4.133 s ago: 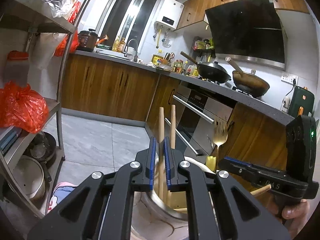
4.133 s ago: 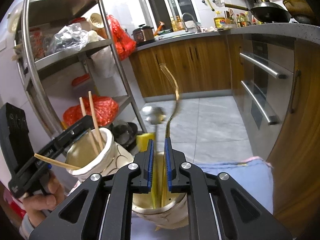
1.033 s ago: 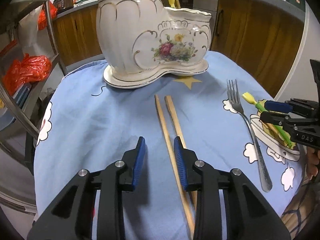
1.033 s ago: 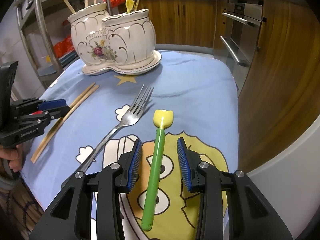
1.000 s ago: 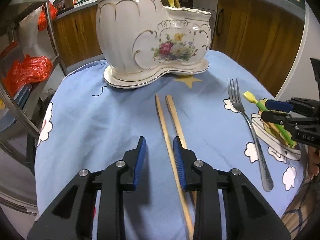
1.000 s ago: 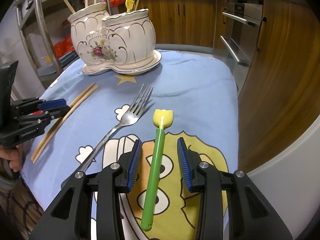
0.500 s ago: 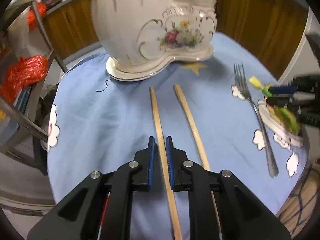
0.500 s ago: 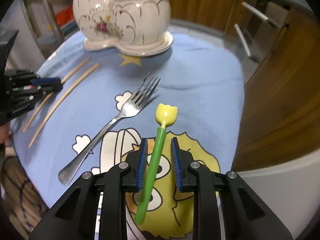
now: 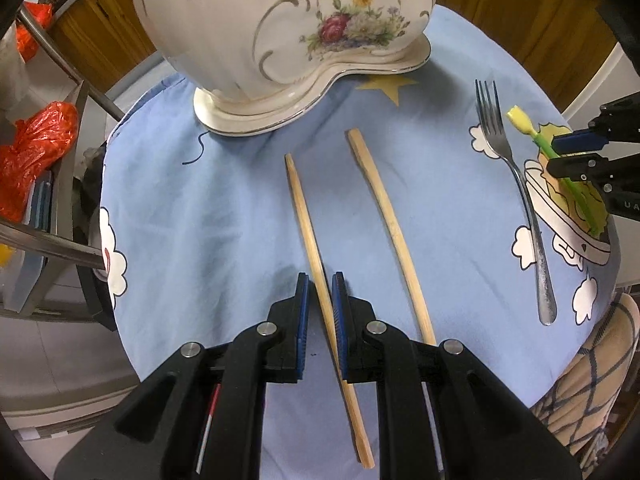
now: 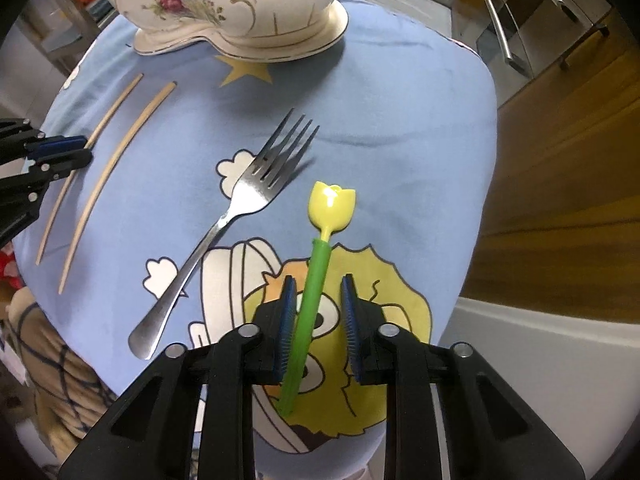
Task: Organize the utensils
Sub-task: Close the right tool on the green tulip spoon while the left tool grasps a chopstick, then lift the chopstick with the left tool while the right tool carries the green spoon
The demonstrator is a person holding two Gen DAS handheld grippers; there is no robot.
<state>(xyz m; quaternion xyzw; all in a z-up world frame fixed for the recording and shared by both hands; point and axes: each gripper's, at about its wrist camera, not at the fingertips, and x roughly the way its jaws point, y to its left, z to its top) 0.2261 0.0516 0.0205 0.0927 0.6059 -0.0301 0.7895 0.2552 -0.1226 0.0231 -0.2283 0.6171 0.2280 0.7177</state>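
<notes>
Two wooden chopsticks lie on the blue tablecloth (image 9: pixel 208 208). My left gripper (image 9: pixel 320 280) has its jaws narrowed around the left chopstick (image 9: pixel 306 220), lifted a little; the right chopstick (image 9: pixel 384 208) lies beside it. A metal fork (image 10: pixel 236 216) lies mid-table. My right gripper (image 10: pixel 316 286) straddles the stem of a green utensil with a yellow tulip head (image 10: pixel 332 204), its jaws still apart. The white floral ceramic holder (image 9: pixel 280 28) stands at the far side of the table and also shows in the right wrist view (image 10: pixel 240 0).
A metal shelf rack with red bags (image 9: pixel 36 140) stands to the left of the table. Wooden cabinets and oven handles (image 10: pixel 520 20) lie beyond the table's right edge. A plaid cloth (image 9: pixel 580 380) hangs at the near edge.
My left gripper has narrowed around the left chopstick, and the two chopsticks now lie apart. My right gripper has moved in low over the green utensil and narrowed.
</notes>
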